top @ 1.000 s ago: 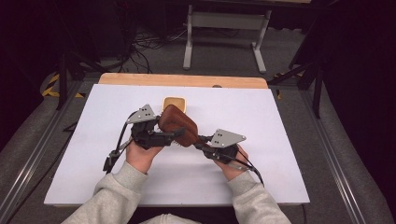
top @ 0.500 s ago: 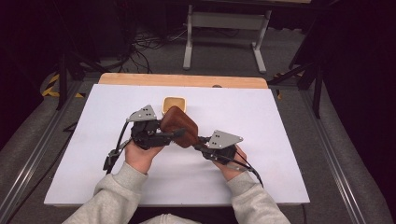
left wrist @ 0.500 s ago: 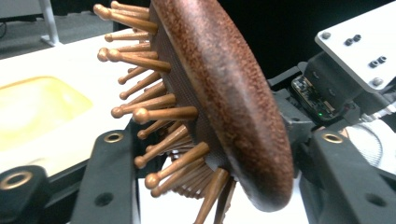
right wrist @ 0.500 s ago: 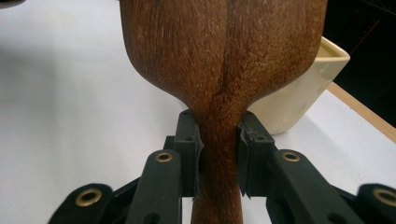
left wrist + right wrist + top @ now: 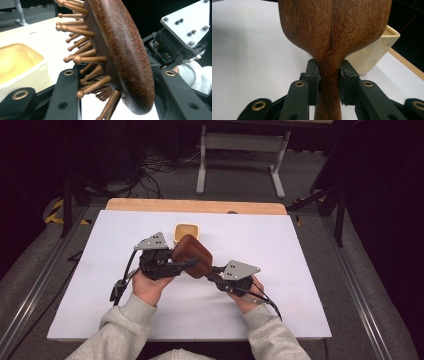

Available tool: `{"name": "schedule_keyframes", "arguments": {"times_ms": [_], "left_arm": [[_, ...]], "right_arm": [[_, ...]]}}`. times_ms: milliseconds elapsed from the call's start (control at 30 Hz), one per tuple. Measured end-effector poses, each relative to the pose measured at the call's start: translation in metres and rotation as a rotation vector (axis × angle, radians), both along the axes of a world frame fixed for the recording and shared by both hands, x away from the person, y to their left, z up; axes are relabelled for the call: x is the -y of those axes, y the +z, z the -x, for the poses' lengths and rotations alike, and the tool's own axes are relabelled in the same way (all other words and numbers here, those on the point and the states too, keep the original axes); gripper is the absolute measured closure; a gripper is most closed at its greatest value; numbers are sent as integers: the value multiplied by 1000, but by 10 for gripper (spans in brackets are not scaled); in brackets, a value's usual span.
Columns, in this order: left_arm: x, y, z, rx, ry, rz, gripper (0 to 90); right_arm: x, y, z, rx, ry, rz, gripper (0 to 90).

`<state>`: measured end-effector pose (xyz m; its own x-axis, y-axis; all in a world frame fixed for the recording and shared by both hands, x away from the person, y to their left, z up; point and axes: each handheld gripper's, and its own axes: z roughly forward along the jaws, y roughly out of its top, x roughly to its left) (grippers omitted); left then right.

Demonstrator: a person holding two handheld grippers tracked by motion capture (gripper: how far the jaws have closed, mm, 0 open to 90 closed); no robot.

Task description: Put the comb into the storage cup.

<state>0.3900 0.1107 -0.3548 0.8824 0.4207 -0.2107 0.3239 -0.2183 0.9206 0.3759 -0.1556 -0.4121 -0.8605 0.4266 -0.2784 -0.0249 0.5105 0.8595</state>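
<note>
While both hands hold it above the white counter (image 5: 280, 245), the wooden hairbrush (image 5: 192, 255) sits near the counter's middle, raised off the surface and tilted, with its smooth brown back turned up toward the high view. The right hand-held gripper (image 5: 216, 270) pinches the brush by its narrow neck: in the right gripper view (image 5: 329, 82) the two black jaws press on either side of the handle just below where the head widens. The left hand-held gripper (image 5: 186, 264) has just been closing its jaws, and in the left gripper view (image 5: 113, 85) they now stand pressed against the brush head (image 5: 120, 50), one jaw on the side of the round-tipped wooden pins (image 5: 86, 60), the other behind the curved back. A small cream dish (image 5: 186, 231) stands on the counter just beyond the brush, and it shows beside the brush in both gripper views (image 5: 20, 67) (image 5: 372, 55). Grey sleeves (image 5: 125, 325) come in from the bottom of the high view.
</note>
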Motion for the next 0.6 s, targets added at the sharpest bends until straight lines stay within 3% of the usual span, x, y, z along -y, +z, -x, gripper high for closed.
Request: {"name": "schedule_keyframes", "arguments": {"times_ms": [133,367,600], "left_arm": [[-1,4,0,-2,-4,0,576],[-6,9,-2,7,9,-7,583],[-12,24,-4,29,15,-23,583]], "right_arm": [[0,1,1,11,8,-11,707],[4,6,2,30,-2,-41,560],[11,14,2,19,5,-127,201]]}}
